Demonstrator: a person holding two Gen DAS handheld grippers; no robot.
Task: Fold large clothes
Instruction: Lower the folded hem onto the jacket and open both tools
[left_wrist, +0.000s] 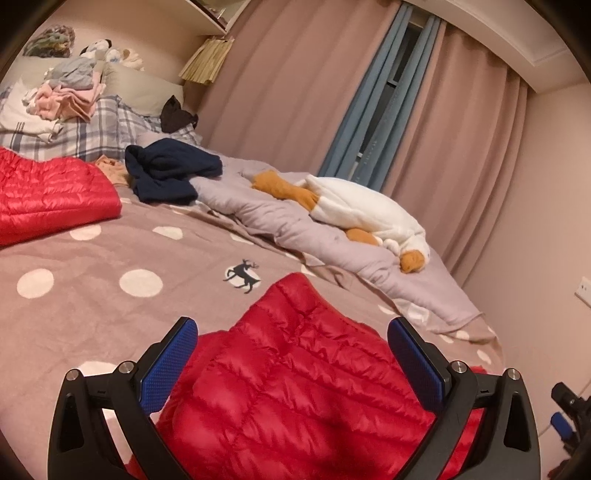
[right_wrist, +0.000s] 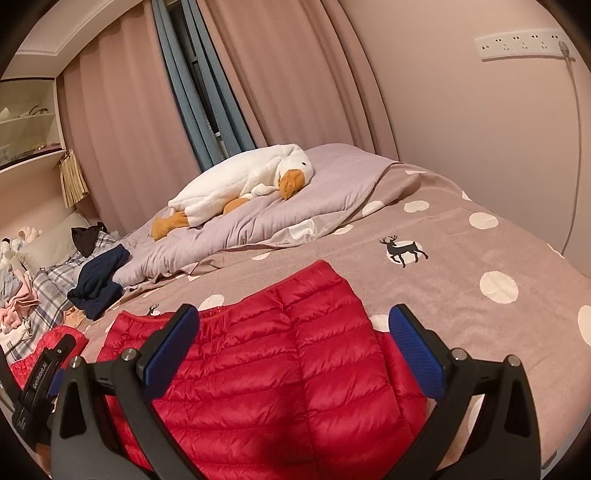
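A red quilted down jacket (left_wrist: 295, 387) lies on the dotted bedspread (left_wrist: 92, 314), right under my left gripper (left_wrist: 292, 326). That gripper is open, its blue pads wide apart on either side of the jacket and holding nothing. In the right wrist view the same jacket (right_wrist: 258, 362) spreads flat below my right gripper (right_wrist: 294, 314), which is open too and grips nothing. Another red quilted piece (left_wrist: 48, 192) lies at the far left; I cannot tell whether it belongs to the same garment. Each gripper shows at the edge of the other's view.
A crumpled navy garment (left_wrist: 166, 173) and a white goose plush (left_wrist: 362, 210) lie on a rumpled grey duvet (left_wrist: 280, 221) behind the jacket. Folded clothes (left_wrist: 70, 96) are piled on plaid pillows at the headboard. Curtains and a wall close in the bed's far side.
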